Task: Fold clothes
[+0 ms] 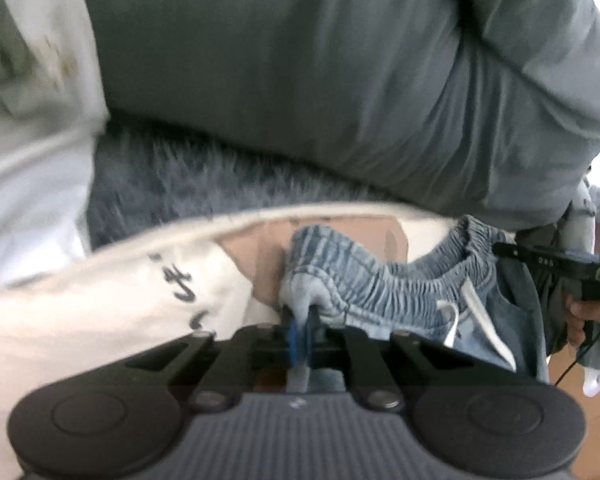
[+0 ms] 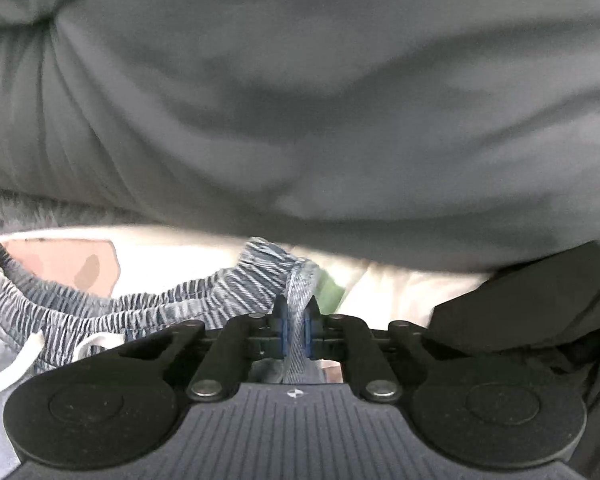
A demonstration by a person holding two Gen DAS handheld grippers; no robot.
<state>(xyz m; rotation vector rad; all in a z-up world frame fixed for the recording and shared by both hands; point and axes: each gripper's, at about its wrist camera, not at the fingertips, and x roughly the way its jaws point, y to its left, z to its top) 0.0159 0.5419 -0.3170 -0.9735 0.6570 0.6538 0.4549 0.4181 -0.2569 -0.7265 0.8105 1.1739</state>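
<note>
Grey fabric (image 2: 300, 100) fills the upper part of both views. Below it lies a white printed garment (image 1: 100, 300). Denim shorts (image 1: 380, 284) stretch by their elastic waistband between the left gripper (image 1: 300, 320) and the right gripper (image 2: 296, 320), each clamped tight on a waistband end. A hand (image 1: 584, 316) grips the right tool's handle.

Two grippers showing, left gripper (image 1: 300, 320) and right gripper (image 2: 296, 316), one pair of blue denim shorts (image 1: 380, 280) with one white drawstring (image 1: 476, 312) hanging, one white printed garment (image 1: 120, 280) lying, one grey garment (image 1: 300, 80) filling the background, one dark garment (image 2: 532, 304) lying, one hand (image 1: 584, 316) showing.
</note>
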